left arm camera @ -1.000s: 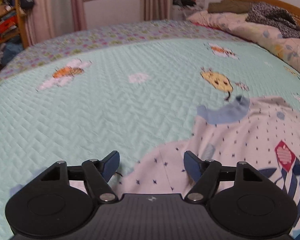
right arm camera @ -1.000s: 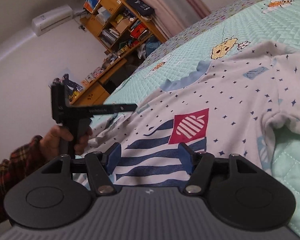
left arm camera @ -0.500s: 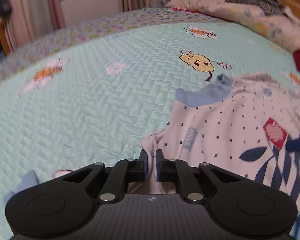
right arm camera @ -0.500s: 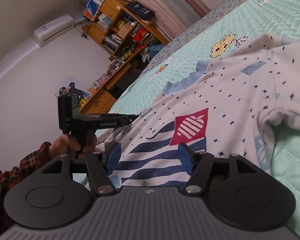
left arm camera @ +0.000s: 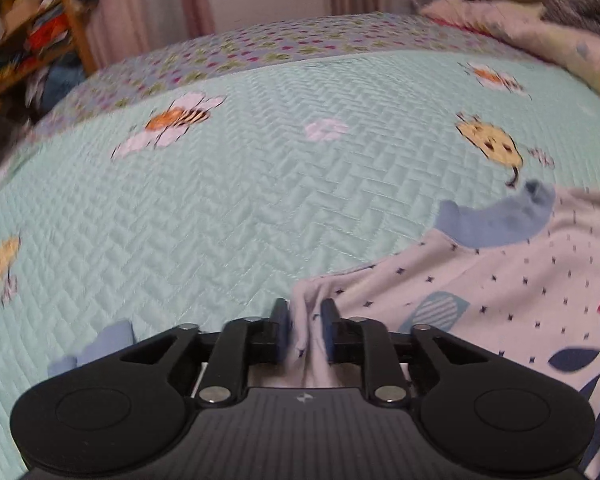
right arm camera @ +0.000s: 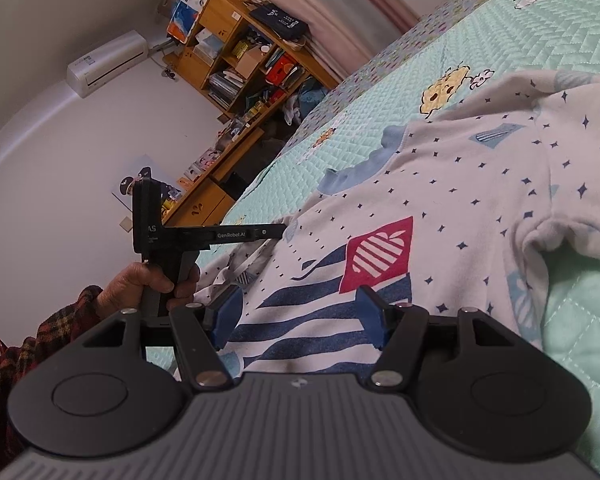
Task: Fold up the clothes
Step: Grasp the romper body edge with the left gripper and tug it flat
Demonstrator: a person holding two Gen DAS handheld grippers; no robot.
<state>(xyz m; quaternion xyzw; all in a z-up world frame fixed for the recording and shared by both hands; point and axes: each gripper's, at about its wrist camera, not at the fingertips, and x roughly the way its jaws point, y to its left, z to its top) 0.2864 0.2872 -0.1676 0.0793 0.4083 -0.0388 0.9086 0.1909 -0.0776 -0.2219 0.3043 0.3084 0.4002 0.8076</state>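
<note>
Mint-green quilted bedspread (left arm camera: 220, 208) printed with bees and flowers, spread over a bed, with a cluttered wooden bookshelf (right arm camera: 236, 52) and a white wall air conditioner (right arm camera: 106, 62) behind. Lying flat on the bedspread, toward its right side in the left wrist view: white long-sleeved shirt with small navy stars, blue collar, navy stripes and a red diamond patch (right arm camera: 480, 184). Left tongs (left arm camera: 305, 330) narrow and just opening, a bunched fold of the shirt's sleeve edge between the blue pads (left arm camera: 282, 328), cloth touching both. Blue cuff (left arm camera: 96, 344) peeking out beside the tongs' left arm. Right tongs (right arm camera: 298, 320) spread wide, released, hovering just above the striped hem with nothing pinched. Seen from the right wrist: left hand (right arm camera: 148, 284) in a plaid sleeve (right arm camera: 40, 344) wrapped around the black handle.
</note>
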